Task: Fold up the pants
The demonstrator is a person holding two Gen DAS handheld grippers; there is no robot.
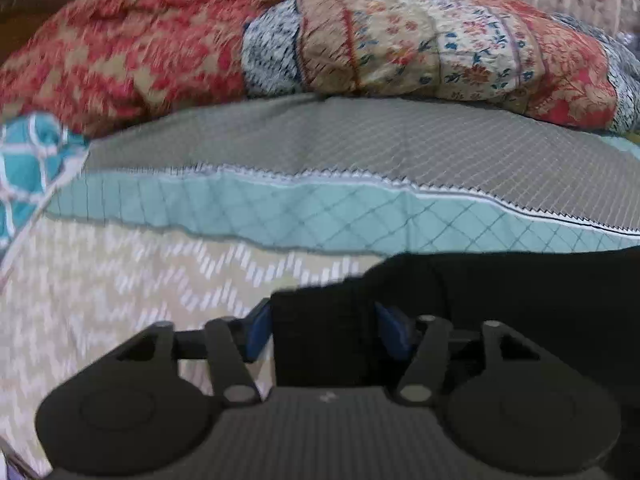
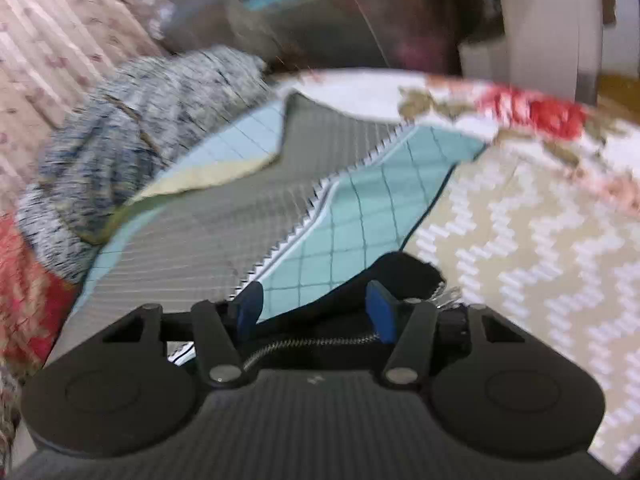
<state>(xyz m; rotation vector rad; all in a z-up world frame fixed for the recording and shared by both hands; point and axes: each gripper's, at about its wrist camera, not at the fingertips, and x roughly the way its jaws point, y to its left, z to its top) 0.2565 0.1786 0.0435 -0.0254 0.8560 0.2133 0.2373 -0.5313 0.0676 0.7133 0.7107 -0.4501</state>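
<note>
No readable writing or labels anywhere. Black pants (image 1: 520,300) are lying on the bed (image 1: 100,300), bunched between both claws. Left claw (image 1: 324,328) is sitting clamped on a black fold. Right claw (image 2: 316,308): pants edge between blue pads, grip unclear.

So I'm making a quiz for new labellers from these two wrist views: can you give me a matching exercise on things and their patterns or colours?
Things:
1. pants
2. quilt
3. sheet under the pants
4. finger pads

Looks:
A. beige with white zigzags
B. blue
C. black, with a zipper
D. red and floral patchwork

Pairs: 1-C, 2-D, 3-A, 4-B
</note>
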